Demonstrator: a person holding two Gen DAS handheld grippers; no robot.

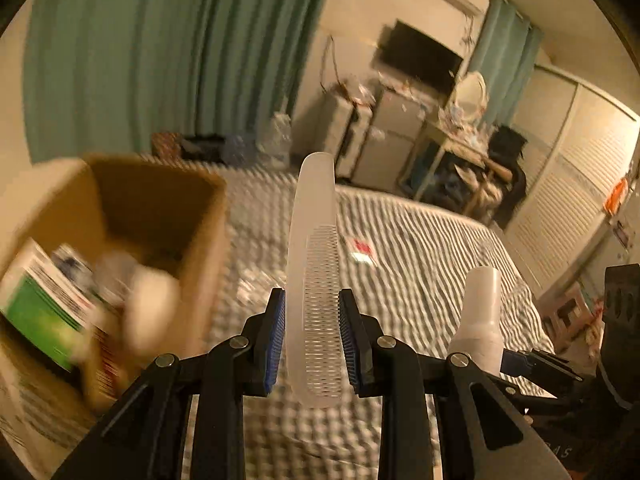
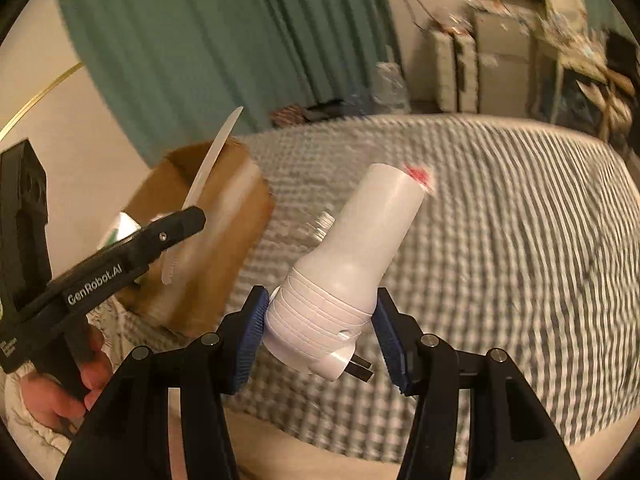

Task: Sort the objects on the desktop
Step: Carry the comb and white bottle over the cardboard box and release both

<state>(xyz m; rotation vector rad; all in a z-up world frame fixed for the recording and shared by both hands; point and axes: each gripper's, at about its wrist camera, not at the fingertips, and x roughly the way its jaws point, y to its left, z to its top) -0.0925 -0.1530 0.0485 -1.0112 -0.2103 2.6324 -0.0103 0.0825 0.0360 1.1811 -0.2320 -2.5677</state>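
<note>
A translucent white comb (image 1: 316, 280) stands upright, pinched narrowly between the blue pads of the left gripper (image 1: 312, 334). The right gripper (image 2: 320, 338), about half open, clamps a white plug-in device (image 2: 344, 280) with metal prongs. Both hang above the striped bed (image 2: 500, 240). Judged step: carrying both items. Next: lower each into the cardboard box (image 1: 160, 196), near left, then release.

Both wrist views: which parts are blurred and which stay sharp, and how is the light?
Left wrist view: the comb in the left gripper is sharp; the cardboard box and striped bedcover are smeared. Right wrist view: the white plug-in device in the right gripper is sharp, the room behind streaked. Both: dim yellowish light, fisheye bending, dark corners.
</note>
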